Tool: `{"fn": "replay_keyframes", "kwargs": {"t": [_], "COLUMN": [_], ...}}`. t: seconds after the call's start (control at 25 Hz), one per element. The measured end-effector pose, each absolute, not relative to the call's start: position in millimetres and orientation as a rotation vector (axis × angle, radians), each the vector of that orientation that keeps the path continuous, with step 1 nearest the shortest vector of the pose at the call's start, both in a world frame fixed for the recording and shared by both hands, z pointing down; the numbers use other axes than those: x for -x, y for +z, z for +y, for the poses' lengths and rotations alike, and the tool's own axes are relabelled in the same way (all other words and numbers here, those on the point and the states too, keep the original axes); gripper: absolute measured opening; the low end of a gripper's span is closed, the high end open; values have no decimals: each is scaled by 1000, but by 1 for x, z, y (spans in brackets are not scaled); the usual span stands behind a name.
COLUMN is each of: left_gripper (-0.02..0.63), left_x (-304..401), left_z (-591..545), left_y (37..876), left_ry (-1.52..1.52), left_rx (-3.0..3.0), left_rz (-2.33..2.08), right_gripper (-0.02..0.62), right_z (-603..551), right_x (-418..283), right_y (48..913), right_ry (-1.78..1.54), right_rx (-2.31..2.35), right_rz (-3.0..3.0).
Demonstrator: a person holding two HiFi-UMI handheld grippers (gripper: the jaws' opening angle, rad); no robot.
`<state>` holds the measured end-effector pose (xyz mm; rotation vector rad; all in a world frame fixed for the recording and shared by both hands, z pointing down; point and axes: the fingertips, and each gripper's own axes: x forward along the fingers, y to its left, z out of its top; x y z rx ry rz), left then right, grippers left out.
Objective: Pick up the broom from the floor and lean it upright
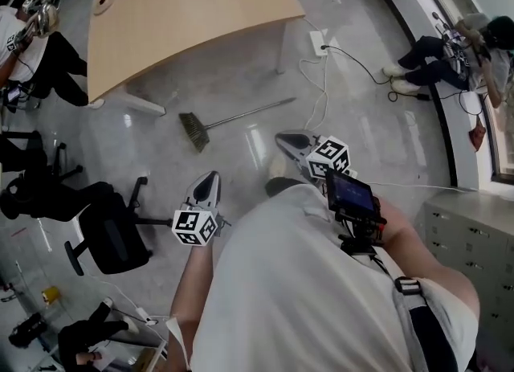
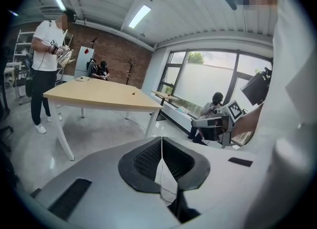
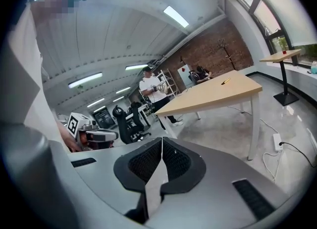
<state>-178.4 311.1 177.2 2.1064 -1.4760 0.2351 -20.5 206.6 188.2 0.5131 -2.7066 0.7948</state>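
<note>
Gripping nothing, left gripper (image 1: pixel 210 177), right gripper (image 1: pixel 284 139), jaws together

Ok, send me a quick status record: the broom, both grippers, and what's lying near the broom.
broom: flat on the floor, bristle head to the left, handle running right
left gripper: jaws together, nothing between them, clear of the broom
right gripper: jaws together, empty, clear of the broom
table: just beyond the broom
power strip: on the floor past the handle's end, cables trailing from it
office chair: left of the left gripper
task state: broom not yet picked up
</note>
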Motion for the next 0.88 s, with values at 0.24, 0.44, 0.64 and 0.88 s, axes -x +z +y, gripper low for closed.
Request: {"fn": "replay_keyframes", "kwargs": {"t": [0.24, 0.44, 0.64, 0.88], "left_gripper": [11, 11, 11, 11], "left_x": [200, 192, 179, 177], "left_z": [254, 218, 188, 159], "left_y": [197, 204, 207, 221], "left_ry": [335, 408, 460, 527], "left_rx": [-2109, -2144, -2209, -2277], "left_rz": [-1435, -1352, -1245, -1125], "right_gripper": [18, 18, 18, 18], "right_z": [157, 134, 126, 114], "right_x": [30, 12, -9, -17], "right_y": [213, 228, 231, 235], "right_ry": [859, 890, 943, 922], "right_rx": [-561, -652, -773, -898], "right_rz": [-2699, -2670, -2641, -2607]}}
